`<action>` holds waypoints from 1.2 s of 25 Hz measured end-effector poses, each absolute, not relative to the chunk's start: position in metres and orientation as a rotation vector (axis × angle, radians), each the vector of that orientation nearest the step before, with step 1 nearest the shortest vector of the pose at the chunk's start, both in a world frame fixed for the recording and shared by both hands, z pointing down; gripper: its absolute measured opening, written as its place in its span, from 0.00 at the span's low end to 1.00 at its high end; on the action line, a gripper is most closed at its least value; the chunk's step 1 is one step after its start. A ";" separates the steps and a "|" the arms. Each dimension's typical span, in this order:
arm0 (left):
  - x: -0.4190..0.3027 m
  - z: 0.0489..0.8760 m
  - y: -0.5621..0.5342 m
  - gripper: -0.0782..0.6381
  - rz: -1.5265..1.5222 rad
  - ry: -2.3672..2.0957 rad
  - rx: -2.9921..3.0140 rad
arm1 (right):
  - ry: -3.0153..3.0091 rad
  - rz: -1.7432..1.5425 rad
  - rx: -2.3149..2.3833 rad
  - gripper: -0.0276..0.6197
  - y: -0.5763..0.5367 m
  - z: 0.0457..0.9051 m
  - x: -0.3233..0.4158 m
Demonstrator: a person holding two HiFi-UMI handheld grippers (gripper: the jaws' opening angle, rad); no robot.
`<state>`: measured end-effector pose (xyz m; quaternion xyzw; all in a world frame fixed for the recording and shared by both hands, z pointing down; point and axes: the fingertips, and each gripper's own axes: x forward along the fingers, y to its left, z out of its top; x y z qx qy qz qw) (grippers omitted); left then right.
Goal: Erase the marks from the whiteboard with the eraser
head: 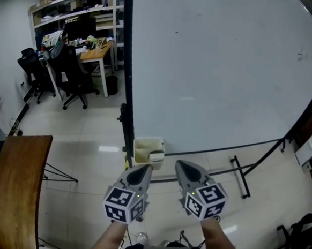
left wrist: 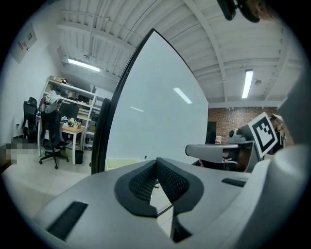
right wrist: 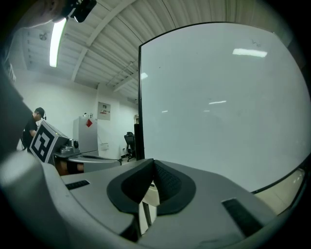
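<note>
The big whiteboard [head: 221,62] stands upright on a black frame, with a faint small mark [head: 300,56] near its upper right. A pale tray [head: 147,146] hangs at its lower left corner. In the tray lies a small pale block [head: 156,158], perhaps the eraser. My left gripper [head: 147,169] and right gripper [head: 180,165] hover side by side just below the board's lower edge, both shut and empty. The left gripper view shows shut jaws [left wrist: 156,160] aimed at the board [left wrist: 155,112] and tray [left wrist: 121,163]. In the right gripper view, shut jaws [right wrist: 153,161] face the board [right wrist: 218,107].
A brown table [head: 19,191] is at the left. Black office chairs [head: 74,74], a desk [head: 96,53] and shelves [head: 77,9] fill the back left. The board stand's black foot [head: 241,176] reaches over the floor at the right. A person [right wrist: 33,122] stands far off.
</note>
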<state>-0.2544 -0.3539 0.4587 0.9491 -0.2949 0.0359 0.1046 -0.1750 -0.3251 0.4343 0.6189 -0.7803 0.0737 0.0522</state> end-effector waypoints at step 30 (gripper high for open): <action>-0.210 0.512 -0.396 0.55 0.268 -1.467 2.560 | -2.565 0.253 1.663 0.04 -0.346 0.439 -0.127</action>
